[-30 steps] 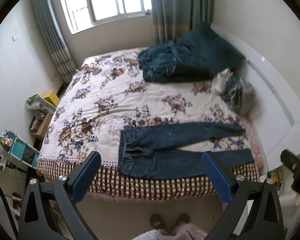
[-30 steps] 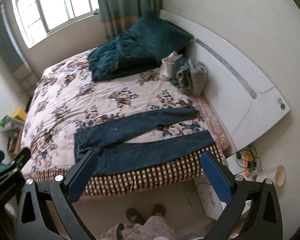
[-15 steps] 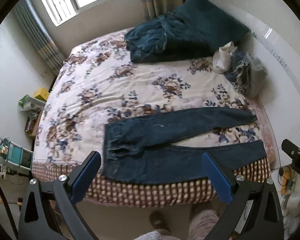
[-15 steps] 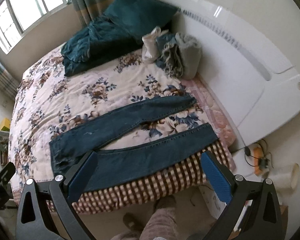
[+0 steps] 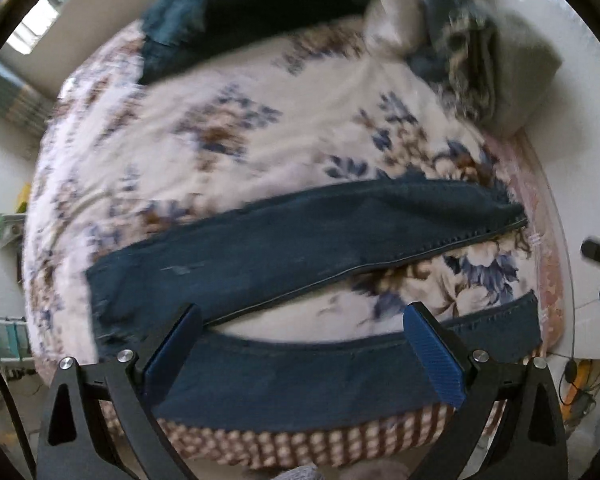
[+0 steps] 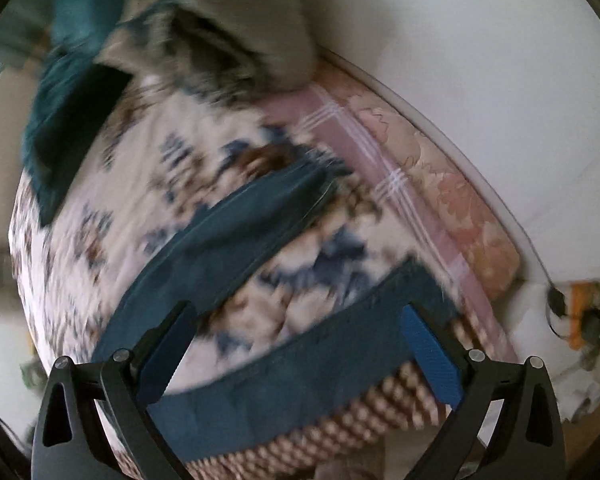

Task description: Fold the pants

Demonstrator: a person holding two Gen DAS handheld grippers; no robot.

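Both grippers, left point(image 5: 300, 354) and right point(image 6: 296, 350), wide and empty above pants point(image 5: 300, 248) spread flat on bed point(image 5: 260, 136), near leg at 6 o'clock; I should pinch its outer edge, lifting evenly.

Both wrist views look down close over the bed's point(image 5: 260, 128) near edge, sharing the pants point(image 5: 300, 240).
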